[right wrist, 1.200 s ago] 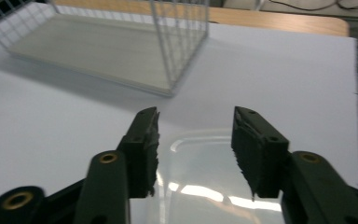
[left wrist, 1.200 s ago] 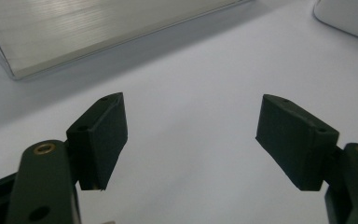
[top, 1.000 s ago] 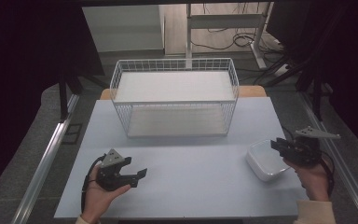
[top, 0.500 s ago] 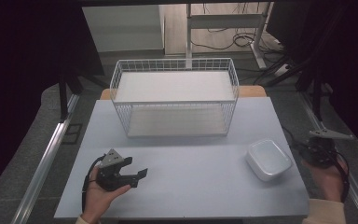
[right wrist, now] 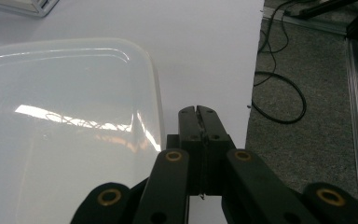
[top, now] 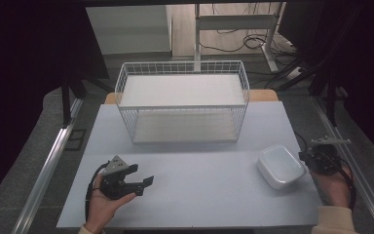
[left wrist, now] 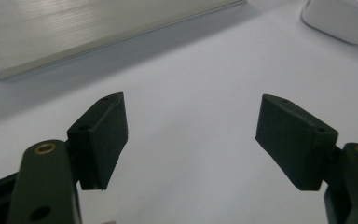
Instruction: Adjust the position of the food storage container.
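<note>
high view looks down and forward from above my side, taking in the whole table [top: 199, 185]. my left gripper view sits low, facing across it; my right one hangs close over the white container [right wrist: 65, 121], which all three catch.

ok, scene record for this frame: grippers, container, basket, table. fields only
left gripper: jaws open, nothing between them, held over the table's near left
right gripper: jaws shut, empty, beside the container's right edge
container: white, lidded, rounded rectangle, near right of table
wire basket: white, at the far middle, nothing visible inside
table: white top
</note>
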### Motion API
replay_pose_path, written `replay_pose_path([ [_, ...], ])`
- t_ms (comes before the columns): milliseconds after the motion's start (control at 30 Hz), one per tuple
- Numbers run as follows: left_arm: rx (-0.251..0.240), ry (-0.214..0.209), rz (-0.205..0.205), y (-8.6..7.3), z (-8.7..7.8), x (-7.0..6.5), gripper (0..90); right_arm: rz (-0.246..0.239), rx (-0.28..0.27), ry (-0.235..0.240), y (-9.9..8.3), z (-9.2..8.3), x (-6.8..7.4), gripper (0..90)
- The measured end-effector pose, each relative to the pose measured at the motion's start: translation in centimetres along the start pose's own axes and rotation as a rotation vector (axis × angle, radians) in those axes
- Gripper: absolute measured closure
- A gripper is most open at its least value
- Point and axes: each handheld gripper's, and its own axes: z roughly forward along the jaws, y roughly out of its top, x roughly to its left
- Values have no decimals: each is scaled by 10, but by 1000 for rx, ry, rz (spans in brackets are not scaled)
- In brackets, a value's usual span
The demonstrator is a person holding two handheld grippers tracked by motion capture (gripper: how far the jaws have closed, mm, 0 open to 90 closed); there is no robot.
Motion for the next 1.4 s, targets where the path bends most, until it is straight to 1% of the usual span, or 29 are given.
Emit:
replay_pose_path([
  [67, 0, 0, 0, 0, 0, 0, 246, 0, -1, 8, 0, 0, 0, 897],
  [200, -3, 2, 0, 0, -1, 0, 248, -8, 13, 17, 0, 1, 2, 898],
  [267, -4, 2, -1, 0, -2, 1, 249, -14, 17, 16, 0, 1, 4, 897],
  [300, -5, 2, -3, 0, -2, 1, 249, -22, 30, 4, 1, 1, 6, 898],
  [333, -5, 2, -3, 0, -2, 1, 249, -23, 33, 3, 1, 0, 7, 898],
  [500, -4, 3, -3, 0, -1, 1, 249, -32, 48, 15, 2, 0, 12, 898],
  [533, -6, 3, -5, 0, -1, 1, 249, -32, 52, 21, 2, 0, 14, 898],
  [567, -7, 4, -6, 0, -2, 1, 249, -41, 62, 40, 4, 0, 20, 898],
  [667, -10, 5, -6, 0, -3, 2, 249, -62, 71, 59, 7, 0, 29, 898],
  [767, -12, 6, -10, 0, -4, 2, 250, -69, 77, 71, 8, -1, 35, 898],
  [800, -11, 5, -10, -1, -4, 3, 250, -81, 83, 98, 8, 0, 42, 898],
  [833, -10, 6, -10, -1, -4, 3, 250, -81, 83, 98, 8, 0, 42, 898],
  [867, -9, 5, -11, -1, -3, 3, 250, -94, 90, 117, 9, 0, 49, 898],
  [933, -9, 5, -10, -1, -3, 3, 250, -101, 94, 118, 9, 0, 50, 899],
  [1033, -12, 5, -10, -1, -4, 3, 250, -119, 101, 131, 11, 1, 58, 898],
  [1100, -13, 5, -11, 0, -5, 3, 250, -117, 102, 138, 11, 1, 59, 898],
  [1133, -12, 6, -10, 0, -4, 3, 251, -116, 106, 154, 12, 1, 61, 898],
  [1233, -10, 4, -12, -1, -4, 3, 250, -118, 113, 163, 12, 1, 65, 898],
  [1300, -12, -14, -27, -1, -3, 2, 251, -119, 117, 173, 13, 0, 69, 898],
  [1333, -12, -14, -27, -1, -3, 2, 251, -119, 117, 173, 13, 0, 69, 898],
  [1367, -12, -10, -18, 0, -3, 1, 251, -122, 120, 188, 15, 0, 76, 898],
  [1400, -12, -10, -18, 0, -3, 1, 251, -122, 120, 188, 15, 0, 76, 898],
])
